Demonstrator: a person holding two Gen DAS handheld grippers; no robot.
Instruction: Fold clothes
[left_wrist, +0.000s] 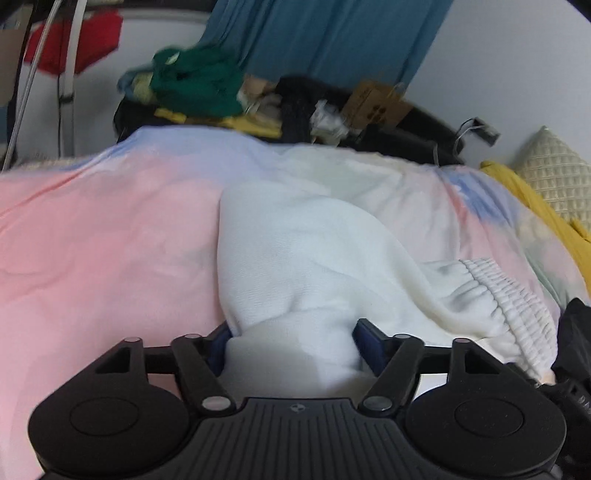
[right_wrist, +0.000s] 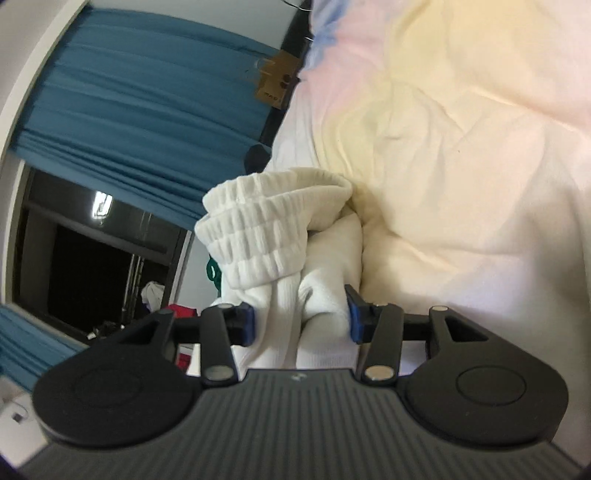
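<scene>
White clothes (left_wrist: 295, 258) with a stretchy ribbed band (left_wrist: 509, 299) lie on the bed (left_wrist: 92, 240), which has a pink, blue and yellow cover. The left gripper (left_wrist: 291, 343) has its jaws closed on a bunch of the white cloth. The right gripper (right_wrist: 301, 314) has its jaws closed on more of the cloth, near the band. Blue curtains (right_wrist: 129, 110) hang behind.

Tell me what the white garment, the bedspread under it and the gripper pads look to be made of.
White garment: soft knit, probably cotton fleece; matte, fine ribbed weave, gathered elastic band.
Bedspread: thin woven cloth, likely cotton or polyester; smooth, pastel print, shallow creases.
Gripper pads: blue, probably rubber or soft plastic; dull surface. Both the left gripper and right gripper clamp the garment.
</scene>
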